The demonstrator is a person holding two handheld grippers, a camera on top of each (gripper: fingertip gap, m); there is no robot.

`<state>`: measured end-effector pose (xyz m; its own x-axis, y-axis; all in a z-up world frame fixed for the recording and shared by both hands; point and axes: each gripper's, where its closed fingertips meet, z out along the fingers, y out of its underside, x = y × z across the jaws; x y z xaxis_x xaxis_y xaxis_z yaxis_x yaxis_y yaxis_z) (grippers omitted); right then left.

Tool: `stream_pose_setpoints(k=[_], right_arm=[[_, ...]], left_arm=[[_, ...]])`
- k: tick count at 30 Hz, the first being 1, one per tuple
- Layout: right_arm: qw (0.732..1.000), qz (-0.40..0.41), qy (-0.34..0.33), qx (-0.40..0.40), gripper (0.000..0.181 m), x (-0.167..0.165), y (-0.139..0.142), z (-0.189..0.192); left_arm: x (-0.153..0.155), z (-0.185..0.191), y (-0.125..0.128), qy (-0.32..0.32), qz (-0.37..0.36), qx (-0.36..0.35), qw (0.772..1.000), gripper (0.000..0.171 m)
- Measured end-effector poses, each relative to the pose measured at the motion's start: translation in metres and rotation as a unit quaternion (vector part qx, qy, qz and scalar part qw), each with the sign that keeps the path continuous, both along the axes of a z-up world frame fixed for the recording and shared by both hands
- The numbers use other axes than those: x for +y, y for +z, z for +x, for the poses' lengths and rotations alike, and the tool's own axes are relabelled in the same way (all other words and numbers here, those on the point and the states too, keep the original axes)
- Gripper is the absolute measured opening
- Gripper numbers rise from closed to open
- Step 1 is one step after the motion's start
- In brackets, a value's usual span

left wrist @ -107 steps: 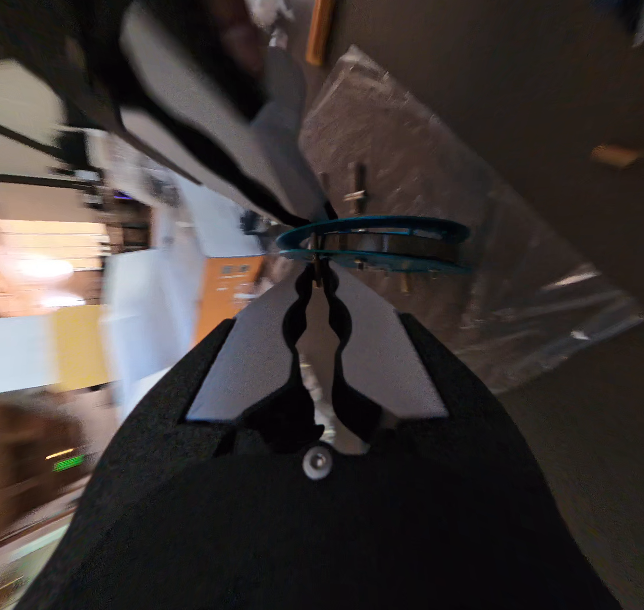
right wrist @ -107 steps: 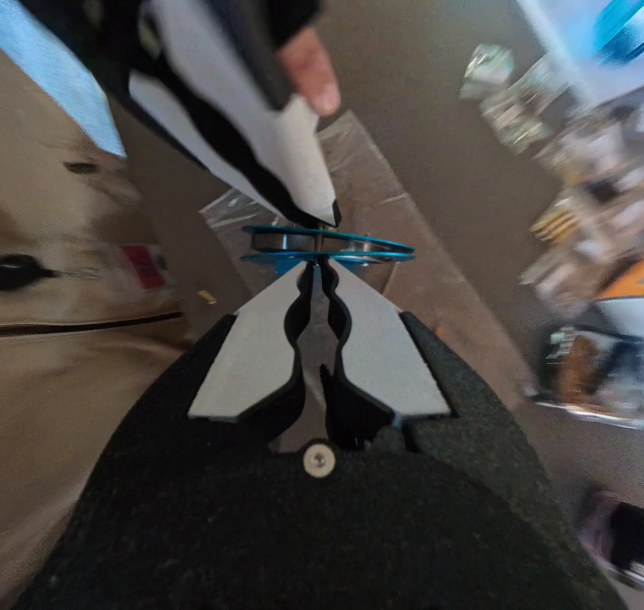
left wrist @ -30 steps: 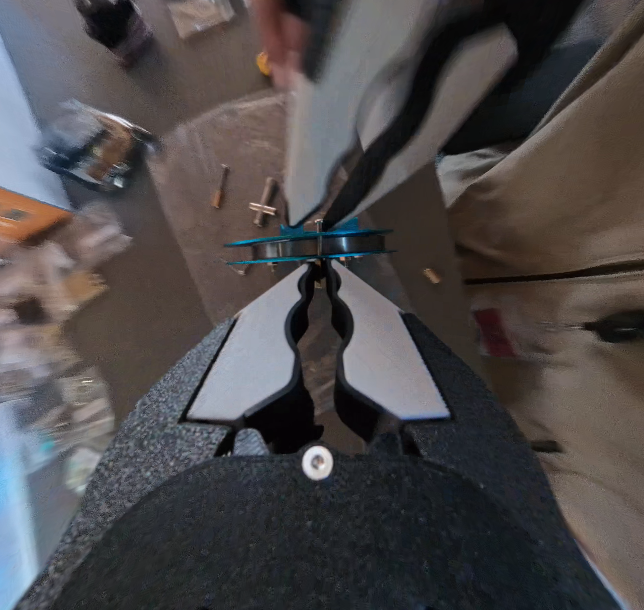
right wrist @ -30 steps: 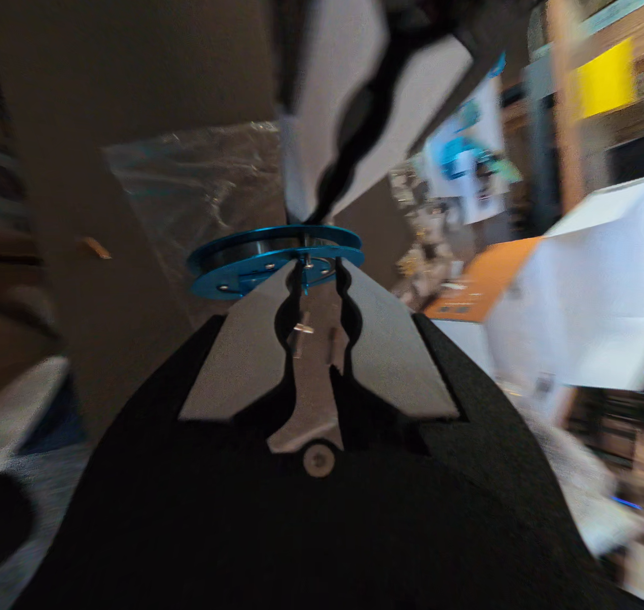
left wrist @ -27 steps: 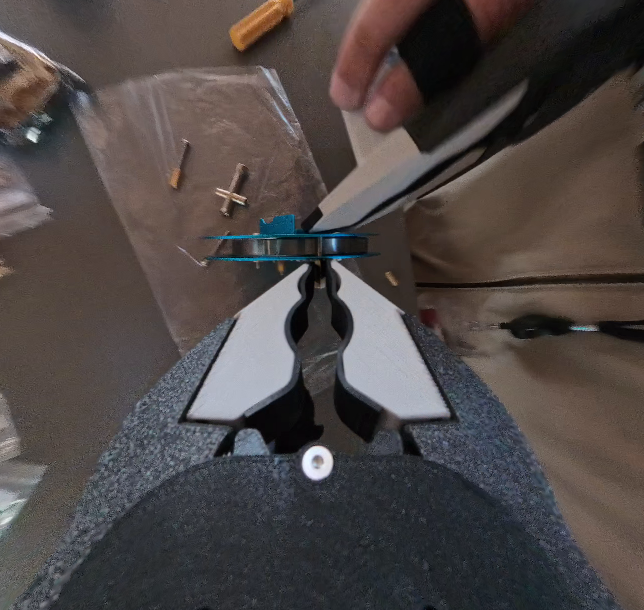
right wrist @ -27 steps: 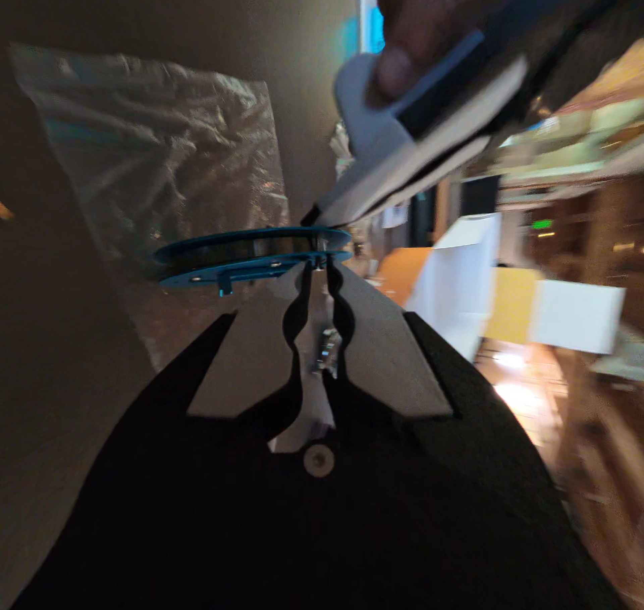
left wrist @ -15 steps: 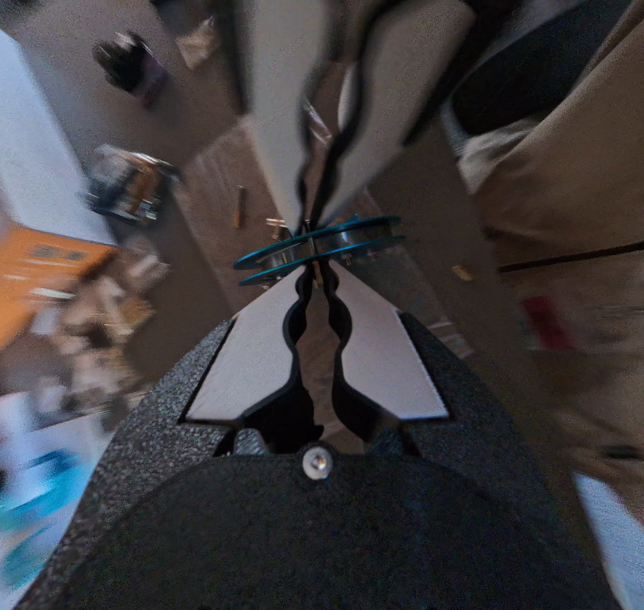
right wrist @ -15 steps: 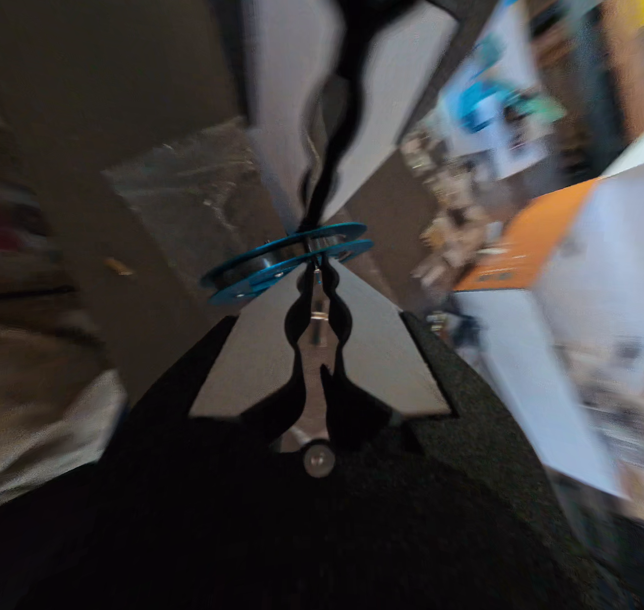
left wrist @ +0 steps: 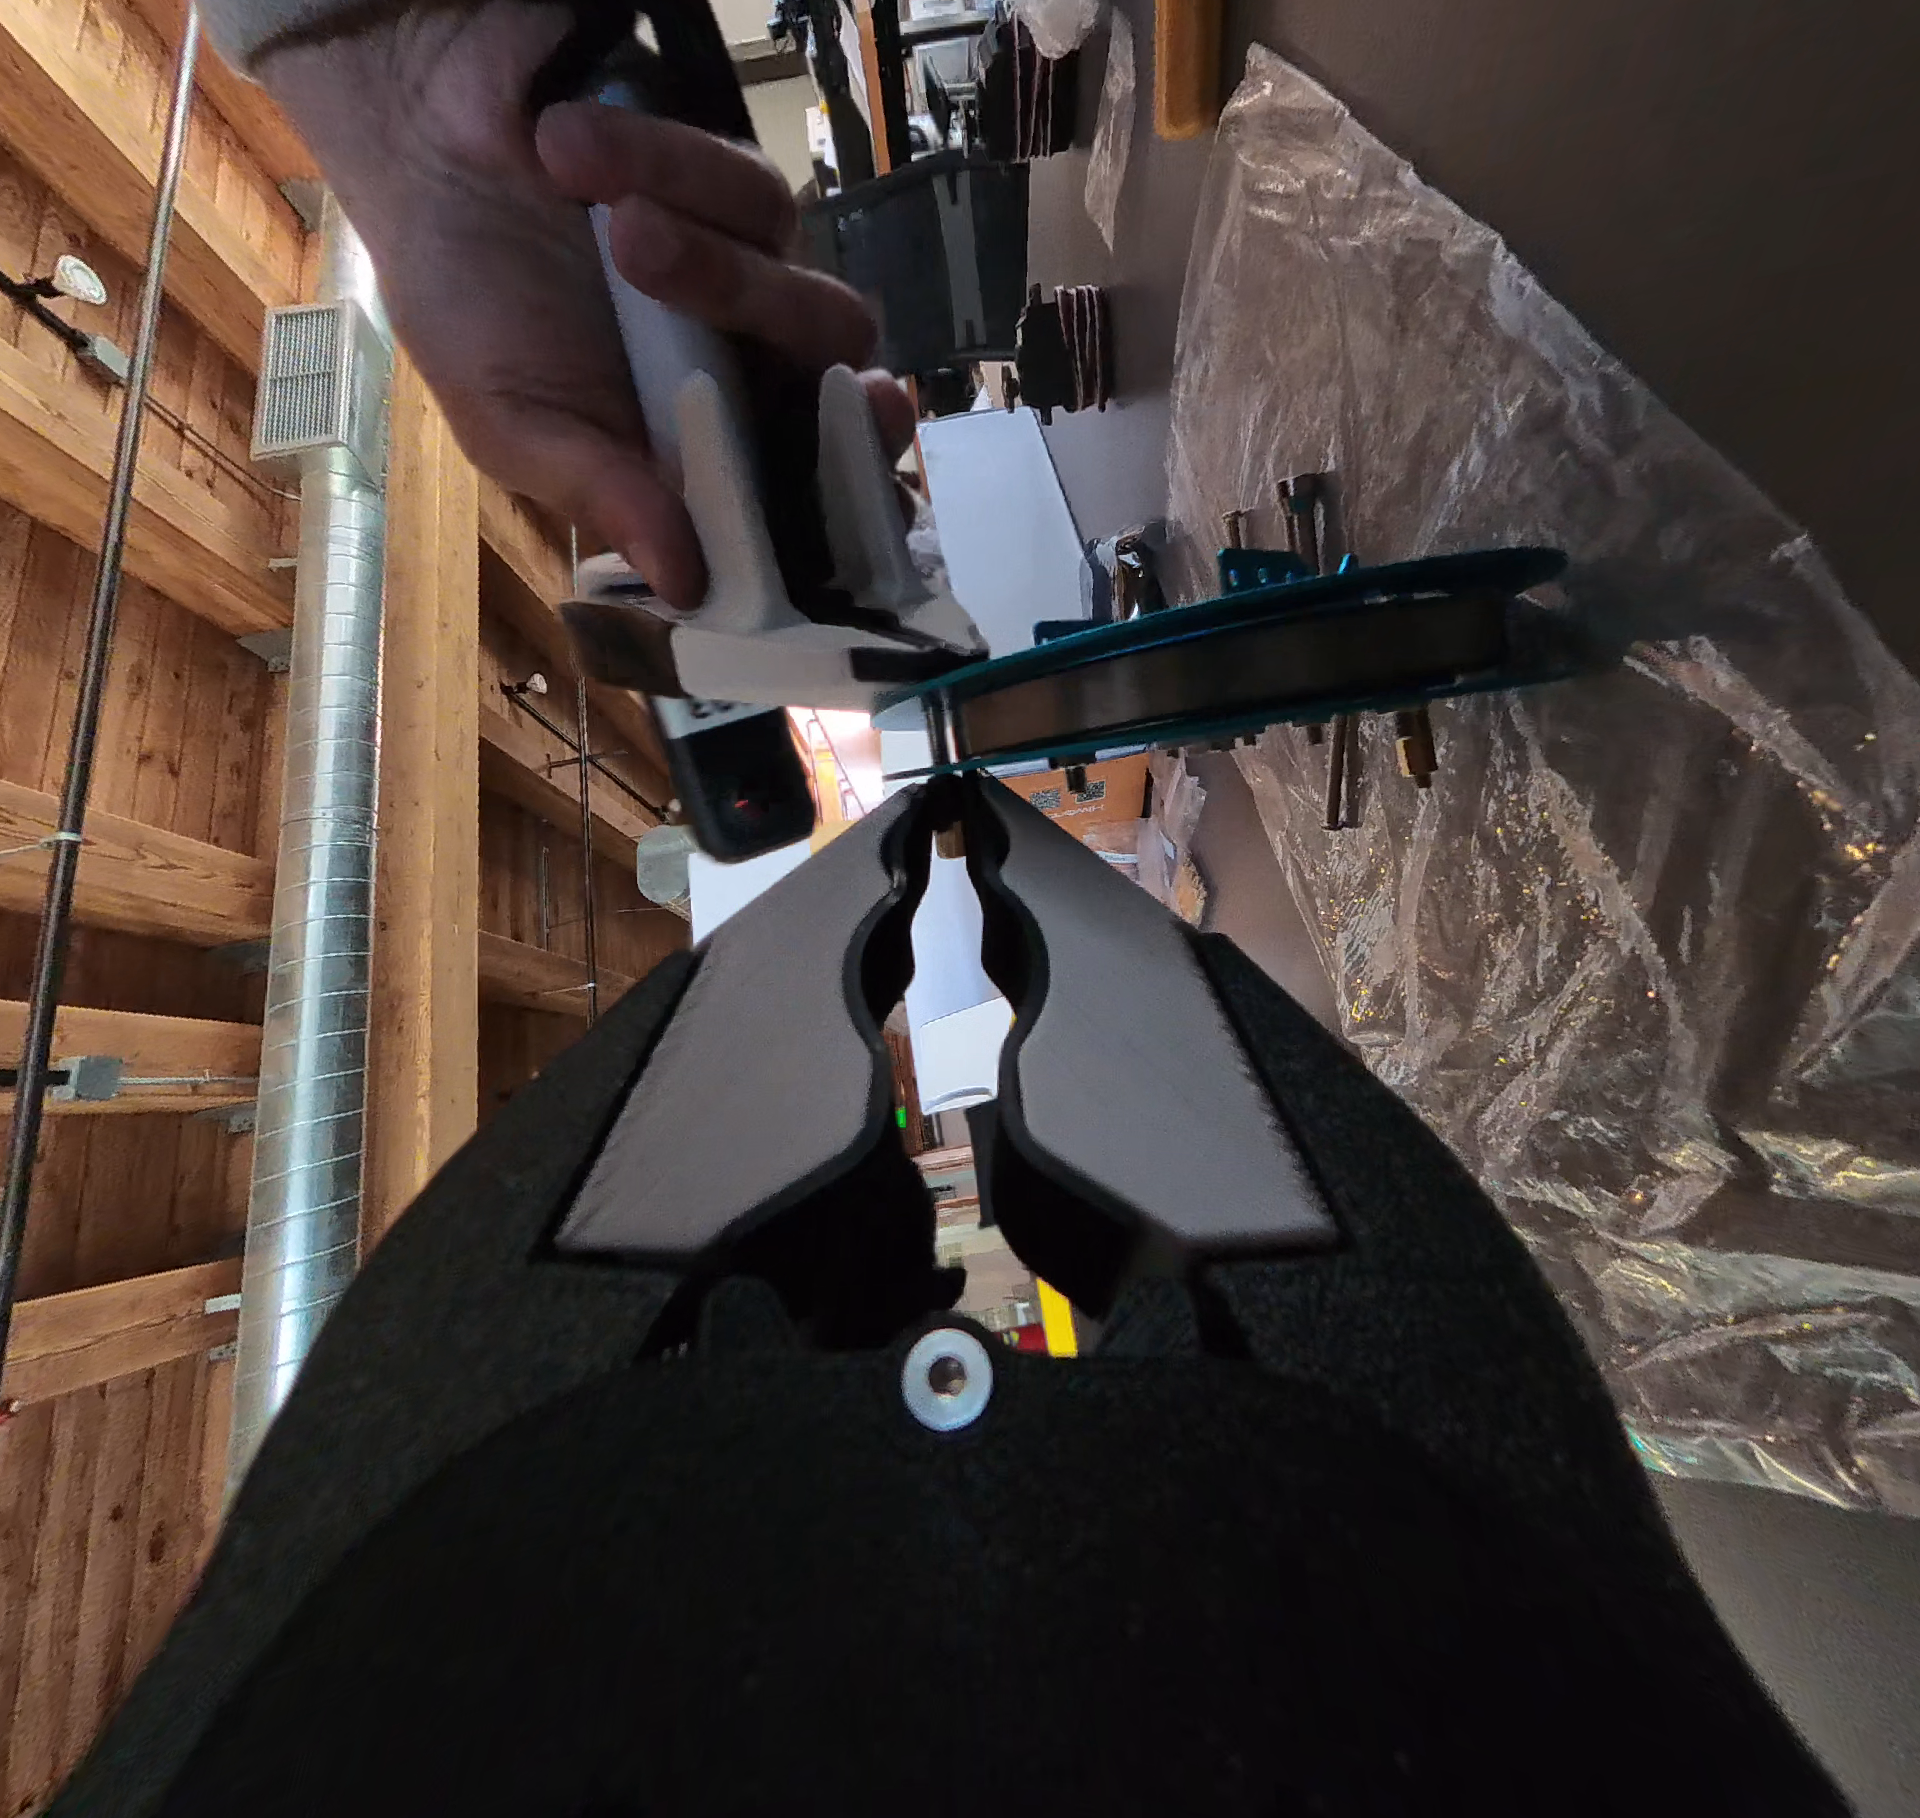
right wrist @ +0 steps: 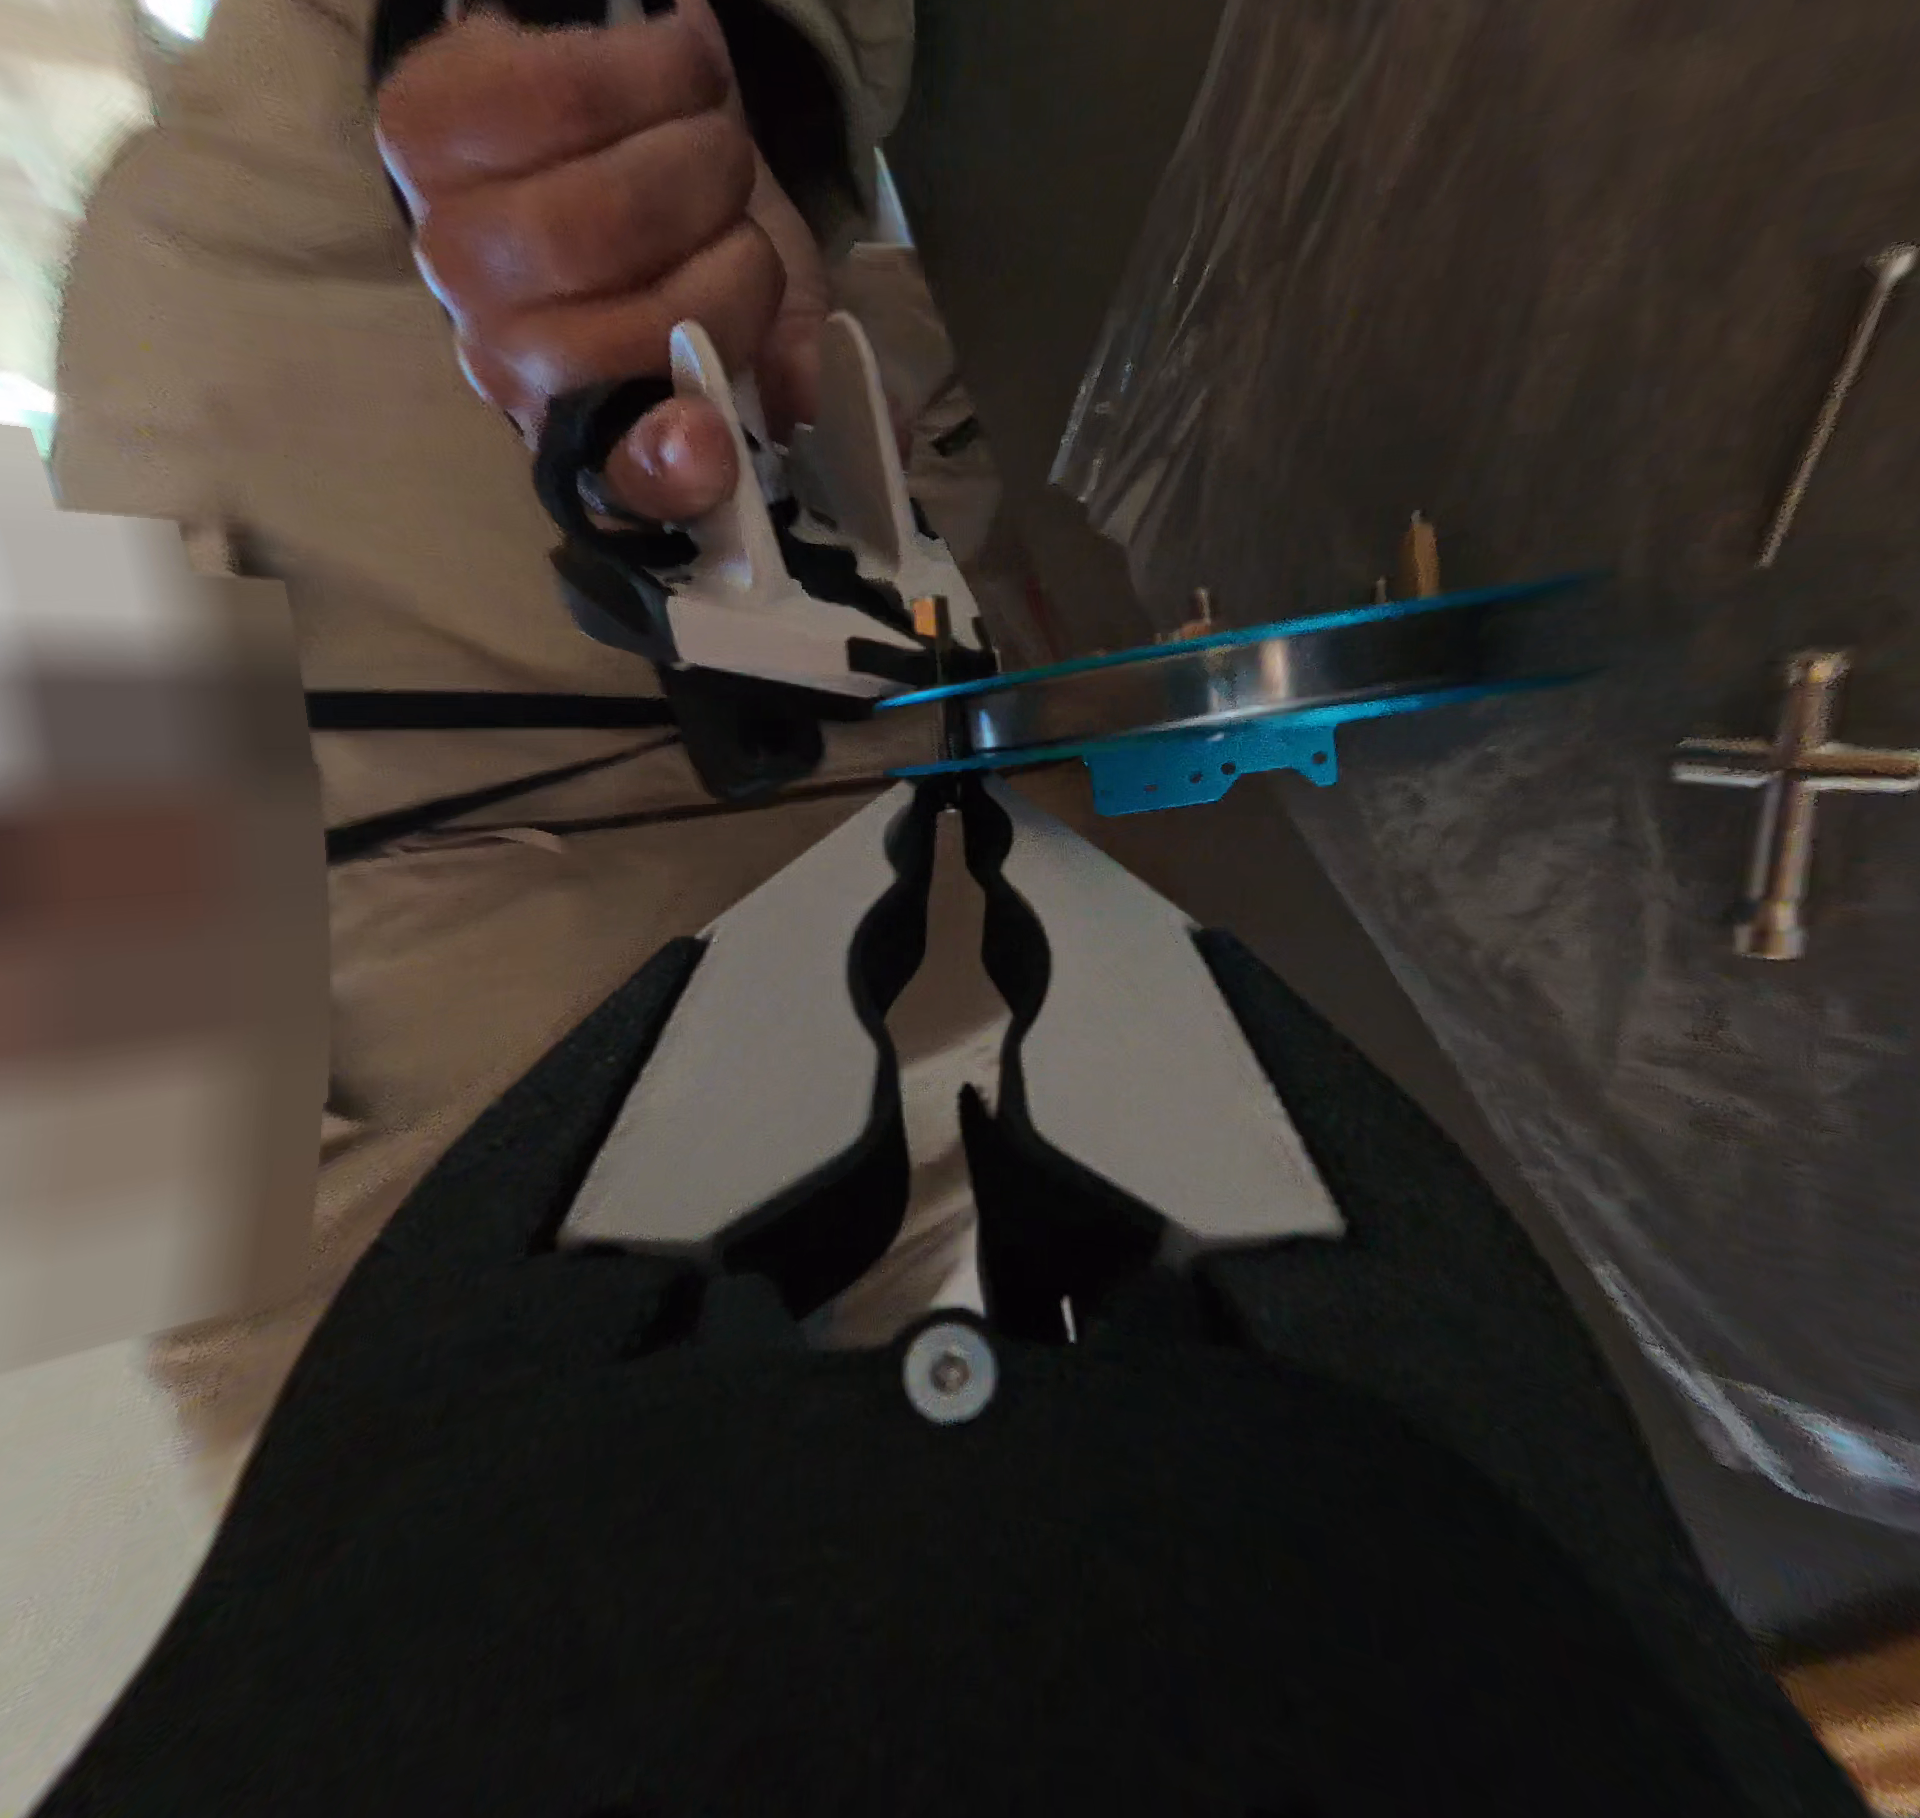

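The left claw (left wrist: 948, 800) has its two fingers almost together, and they pinch a small brass-coloured post at the edge of a blue disc assembly (left wrist: 1226, 662). This assembly is two thin blue plates with a dark metal ring between them, and it is held in the air, edge-on to both cameras. The right claw (right wrist: 948, 800) is also narrow and grips the rim of the same blue disc assembly (right wrist: 1247, 688) from the opposite side. In the left wrist view the right claw (left wrist: 914, 641) meets the rim from the left, with a hand (left wrist: 540, 262) around its handle. In the right wrist view the left claw (right wrist: 940, 651) comes in the same way, held by the other hand (right wrist: 592, 179).

Behind the assembly a clear plastic sheet (left wrist: 1507, 833) lies on the dark surface (left wrist: 1662, 106). On the sheet lie a metal cross wrench (right wrist: 1792, 792), some bolts (left wrist: 1340, 771) and a thin metal rod (right wrist: 1829, 418). A wooden handle (left wrist: 1184, 12) lies farther off on the surface.
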<state>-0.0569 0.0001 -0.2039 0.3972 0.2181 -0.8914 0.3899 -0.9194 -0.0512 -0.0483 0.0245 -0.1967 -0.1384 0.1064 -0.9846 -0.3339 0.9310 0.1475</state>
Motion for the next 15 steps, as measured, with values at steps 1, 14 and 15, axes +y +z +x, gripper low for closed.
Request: stream_pose_setpoints(k=[1,14,15], right_arm=[[0.998,0.048,0.019,-0.022,0.004,-0.001,-0.001,0.0],[0.504,0.71,0.1,-0.482,0.015,0.032,0.003,0.012],[0.45,0.726,0.106,-0.509,0.013,0.035,0.003,0.014]], left_arm=[[-0.001,0.0,0.0,0.0,0.002,0.0,1.0,0.003],[0.003,-0.012,-0.005,0.072,-0.63,0.36,0.684,0.004],[0.0,-0.014,-0.004,0.087,-0.676,0.394,0.616,0.005]])
